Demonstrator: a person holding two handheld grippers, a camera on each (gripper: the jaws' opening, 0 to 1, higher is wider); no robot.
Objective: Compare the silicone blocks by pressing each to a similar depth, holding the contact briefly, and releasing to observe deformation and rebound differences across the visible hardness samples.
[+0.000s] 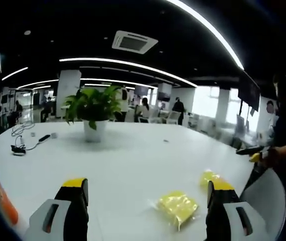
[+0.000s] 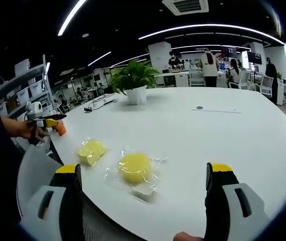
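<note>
Ahead, between the right gripper's (image 2: 142, 188) released jaws, lies the round bagged silicone block (image 2: 135, 167); left gripper (image 1: 148, 201) likewise released, farther off.

Each hand-held gripper (image 1: 145, 196) (image 2: 143, 181) has black, yellow-tipped jaws on grey mounts.

- big white table (image 1: 133, 160), potted plant (image 1: 94, 108) on it
- dark ceiling, curved light strips (image 1: 128, 64), air vent (image 1: 133, 42)
- open office, desks, white chairs (image 2: 266, 84), bright windows (image 1: 204, 100)
</note>
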